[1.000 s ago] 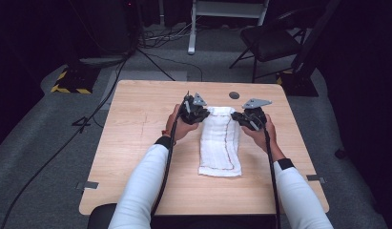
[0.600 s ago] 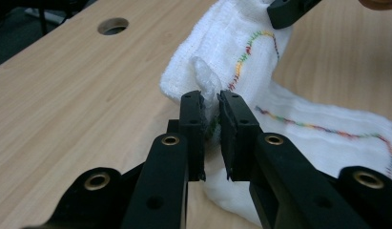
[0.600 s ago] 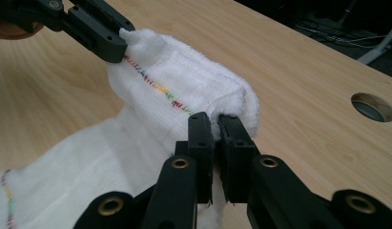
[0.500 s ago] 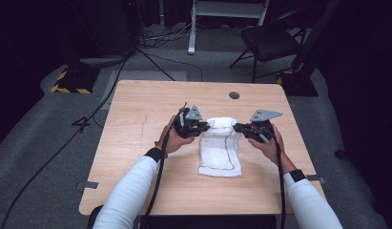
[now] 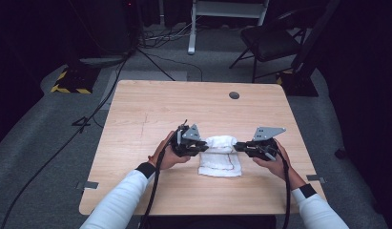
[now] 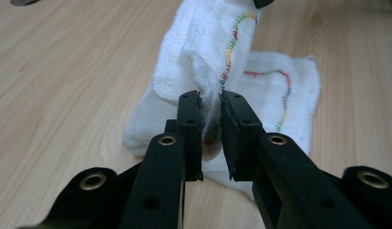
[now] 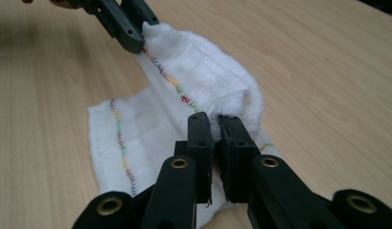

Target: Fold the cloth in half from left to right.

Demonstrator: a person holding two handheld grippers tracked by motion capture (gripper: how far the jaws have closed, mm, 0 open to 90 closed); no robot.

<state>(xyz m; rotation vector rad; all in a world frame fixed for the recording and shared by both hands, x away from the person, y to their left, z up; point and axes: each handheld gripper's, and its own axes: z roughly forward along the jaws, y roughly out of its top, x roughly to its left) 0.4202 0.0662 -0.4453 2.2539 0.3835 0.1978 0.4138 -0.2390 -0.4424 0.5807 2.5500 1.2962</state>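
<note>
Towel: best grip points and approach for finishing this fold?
Probably the two corners of the raised edge, one from each side. The left gripper and right gripper already pinch the white towel there; that edge is lifted over the flat half, leaving room for low, level jaws.

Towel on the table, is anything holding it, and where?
Yes. The left gripper and right gripper each pinch a side edge of the towel.

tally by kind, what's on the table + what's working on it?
Cloth: 1, white towel with rainbow stitching
Grippers: 2, left gripper and right gripper, each pinching a towel corner
Round grommet: 1, grey grommet in the table
Total: 4
</note>
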